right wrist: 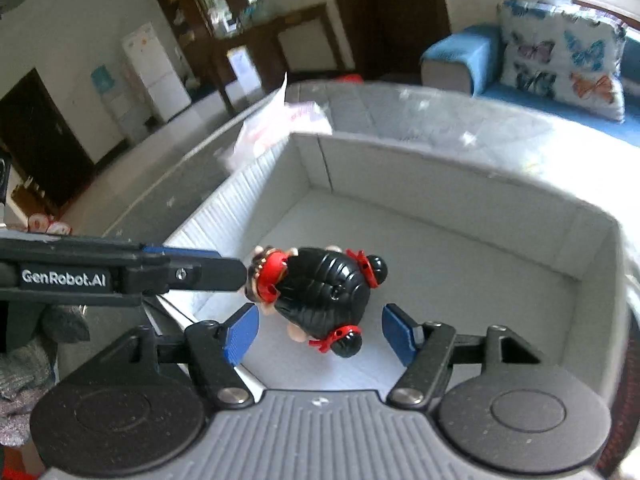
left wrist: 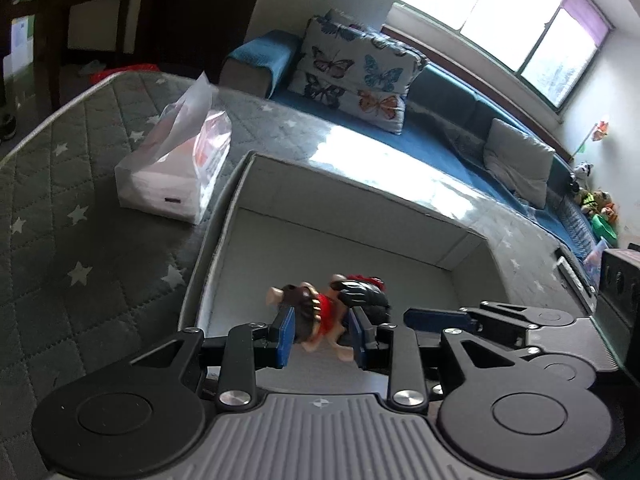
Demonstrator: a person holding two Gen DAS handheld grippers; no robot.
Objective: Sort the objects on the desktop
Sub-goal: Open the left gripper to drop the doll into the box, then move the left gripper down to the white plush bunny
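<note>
The left gripper pointed steeply down into a white box, and its blue pads were closed on the body of a small doll with black hair, red ribbons and a red dress. The doll hung just above the floor of the box, at about the middle. In the right wrist view the left gripper came in from 9 o'clock, holding the doll by the dress side. The words "GenRobot.AI" were readable on its black arm.

The right gripper also pointed down into the box. Its jaws stood apart, one on each side of the doll's head, and the pads did not touch it.

Outward, at 10 o'clock of the box, a white plastic bag lay on a grey quilted cover with stars. Its print was too blurred to read. A butterfly cushion stood at 12 o'clock on a blue sofa.
</note>
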